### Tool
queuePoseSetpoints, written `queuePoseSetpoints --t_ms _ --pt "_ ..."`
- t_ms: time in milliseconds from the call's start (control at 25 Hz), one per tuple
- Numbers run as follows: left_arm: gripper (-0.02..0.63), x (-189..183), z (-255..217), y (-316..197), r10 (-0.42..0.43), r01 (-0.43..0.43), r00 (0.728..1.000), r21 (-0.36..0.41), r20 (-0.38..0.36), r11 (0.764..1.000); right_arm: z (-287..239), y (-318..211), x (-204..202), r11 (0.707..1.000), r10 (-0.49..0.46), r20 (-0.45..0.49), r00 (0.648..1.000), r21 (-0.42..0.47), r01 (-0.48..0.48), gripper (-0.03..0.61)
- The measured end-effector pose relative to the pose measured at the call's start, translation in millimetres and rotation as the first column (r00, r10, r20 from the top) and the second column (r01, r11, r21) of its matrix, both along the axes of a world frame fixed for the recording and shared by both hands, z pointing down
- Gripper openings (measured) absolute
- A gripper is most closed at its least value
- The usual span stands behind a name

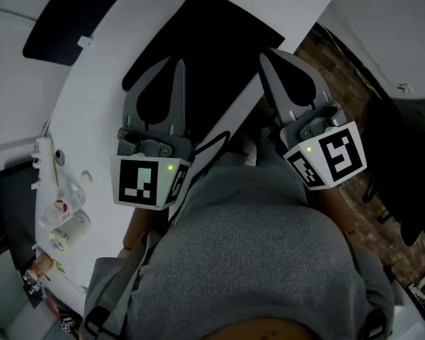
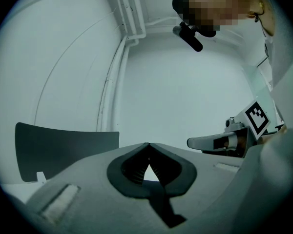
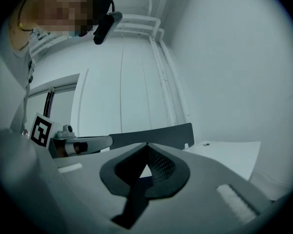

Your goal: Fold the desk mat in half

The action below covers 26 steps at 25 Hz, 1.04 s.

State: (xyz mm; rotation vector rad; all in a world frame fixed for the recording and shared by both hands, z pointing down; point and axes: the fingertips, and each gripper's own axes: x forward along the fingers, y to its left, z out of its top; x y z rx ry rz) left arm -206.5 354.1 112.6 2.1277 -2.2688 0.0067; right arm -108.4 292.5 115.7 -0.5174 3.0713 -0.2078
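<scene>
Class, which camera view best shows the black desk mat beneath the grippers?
The head view: the desk mat lies flat on the white table. Each gripper view gives at most a dark glimpse through its own shut jaws.

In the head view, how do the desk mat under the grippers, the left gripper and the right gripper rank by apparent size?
1. The desk mat, largest although partly covered.
2. The left gripper and the right gripper: they look alike, so I do not rank them.

black desk mat (image 1: 205,48) lies spread on the white table (image 1: 92,112).
</scene>
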Motion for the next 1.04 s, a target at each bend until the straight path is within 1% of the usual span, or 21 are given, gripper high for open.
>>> queuePoseSetpoints --t_ms 40,200,360,560,760,840,960,1040 --pt "-0.002 0 0 0 0.002 -0.002 1.0 0.0 -0.002 1.0 0 -1 0 1.0 0.003 -0.005 1.0 0.004 -0.003 0.0" --pt "-0.002 1 -8 -3 0.015 -0.016 1.0 0.049 0.02 0.999 0 -1 -1 1.0 0.002 -0.005 1.0 0.001 -0.002 0.001" --pt "-0.002 -3 -5 -2 0.002 -0.004 0.999 0.037 0.037 0.999 2 2 -4 1.0 -0.008 -0.009 1.0 -0.001 0.008 0.0" --pt "-0.002 -10 -7 0 -0.011 0.009 0.998 0.044 0.054 0.999 3 6 -6 1.0 -0.02 -0.014 1.0 0.005 0.02 0.0" --pt "-0.002 -9 -2 1 -0.008 0.007 0.999 0.021 0.038 1.0 2 7 -7 1.0 -0.021 -0.014 1.0 0.011 0.021 0.0" --pt "-0.002 -7 -3 1 -0.002 0.001 0.999 0.028 0.041 1.0 3 7 -6 1.0 -0.021 -0.016 1.0 0.009 0.021 0.0" --pt "-0.002 -7 0 2 -0.001 0.001 0.999 0.011 0.045 1.0 3 9 -7 1.0 -0.027 -0.015 1.0 0.009 0.027 0.0" --pt "-0.002 -7 -2 2 -0.003 0.001 0.998 0.024 0.057 1.0 4 11 -7 0.999 -0.034 -0.017 0.999 0.011 0.034 0.0"
